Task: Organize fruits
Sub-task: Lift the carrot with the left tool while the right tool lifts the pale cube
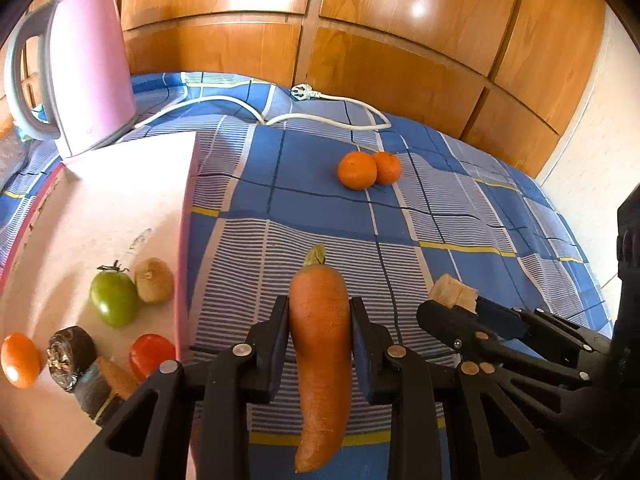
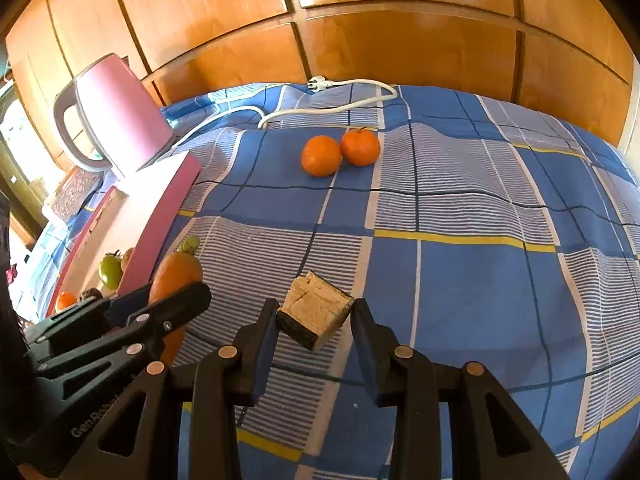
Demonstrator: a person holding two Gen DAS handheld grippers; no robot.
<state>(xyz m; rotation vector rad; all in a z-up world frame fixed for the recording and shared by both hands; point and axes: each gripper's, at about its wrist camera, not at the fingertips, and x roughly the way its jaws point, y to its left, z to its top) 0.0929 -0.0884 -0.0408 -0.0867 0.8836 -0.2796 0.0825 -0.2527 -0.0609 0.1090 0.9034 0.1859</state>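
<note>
My left gripper (image 1: 319,316) is shut on an orange carrot (image 1: 320,344), just right of the pink box (image 1: 120,216). My right gripper (image 2: 314,318) is shut on a beige chunk with dark rind (image 2: 314,314), above the blue checked cloth (image 2: 460,280). The chunk also shows in the left wrist view (image 1: 454,293), as does the right gripper (image 1: 456,312). The carrot (image 2: 176,276) and the left gripper (image 2: 176,300) show at left in the right wrist view. Two mandarins (image 1: 368,169) lie together farther back on the cloth, also in the right wrist view (image 2: 340,150).
The pink box holds a green tomato (image 1: 114,298), a kiwi (image 1: 153,280), a red tomato (image 1: 151,354), an orange fruit (image 1: 20,360) and dark pieces (image 1: 72,356). A pink kettle (image 1: 84,68) stands behind it; its white cord (image 1: 320,110) runs before the wooden wall (image 1: 400,40).
</note>
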